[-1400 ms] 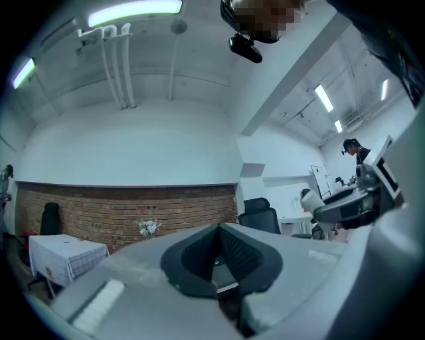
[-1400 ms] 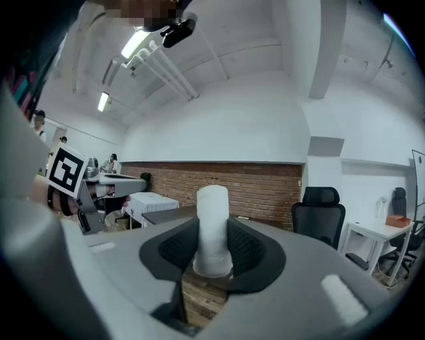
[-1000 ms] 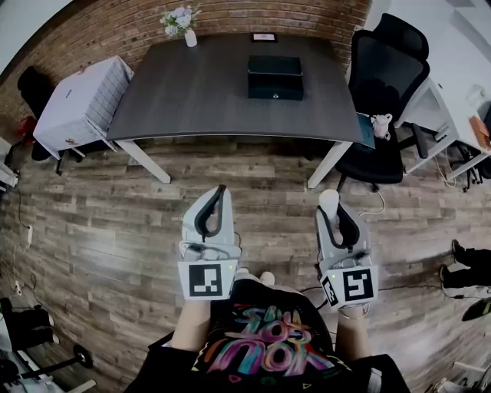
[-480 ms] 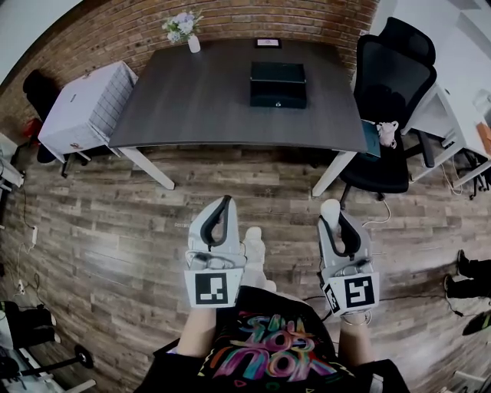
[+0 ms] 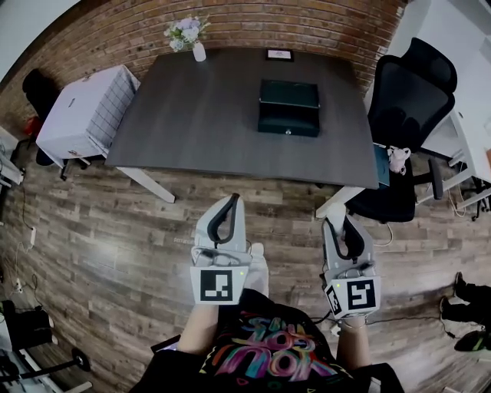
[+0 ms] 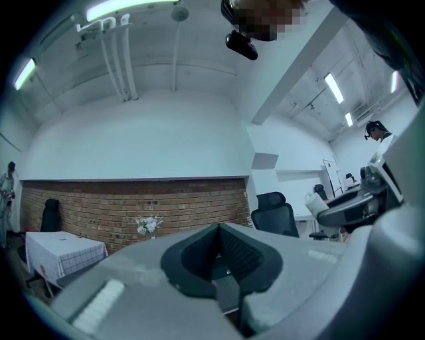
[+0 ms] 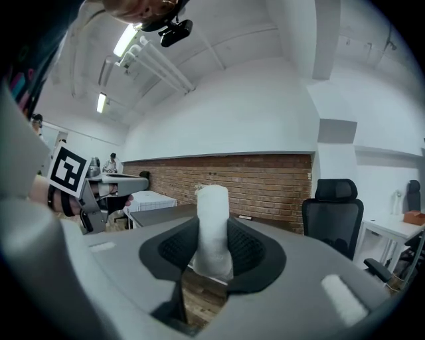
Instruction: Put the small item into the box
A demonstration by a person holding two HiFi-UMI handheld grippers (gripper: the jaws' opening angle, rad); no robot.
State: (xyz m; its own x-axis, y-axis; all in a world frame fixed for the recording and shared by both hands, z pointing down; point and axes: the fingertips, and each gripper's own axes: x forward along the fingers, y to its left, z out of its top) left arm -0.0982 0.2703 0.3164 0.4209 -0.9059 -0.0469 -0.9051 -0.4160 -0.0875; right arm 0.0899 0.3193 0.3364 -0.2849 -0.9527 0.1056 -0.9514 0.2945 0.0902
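Note:
A dark green box (image 5: 288, 107) with its lid shut stands on the dark grey table (image 5: 192, 107), right of the middle. Both grippers hang over the wooden floor, short of the table's near edge. My left gripper (image 5: 232, 203) points level at the table, and its jaws meet at the tip (image 6: 218, 231) with nothing between them. My right gripper (image 5: 338, 224) is shut on a small white roll (image 7: 211, 226), which stands upright between the pads and sticks out above them. The left gripper (image 7: 99, 189) shows at the left of the right gripper view.
A black office chair (image 5: 406, 100) stands at the table's right end, and a white-covered cabinet (image 5: 84, 107) at its left end. A vase of flowers (image 5: 188, 34) and a small frame (image 5: 279, 54) sit at the table's far edge, by the brick wall (image 5: 307, 23).
Both grippers have moved forward toward the table together with the person. The table and box now lie nearer and lower in the head view. The white roll stays gripped.

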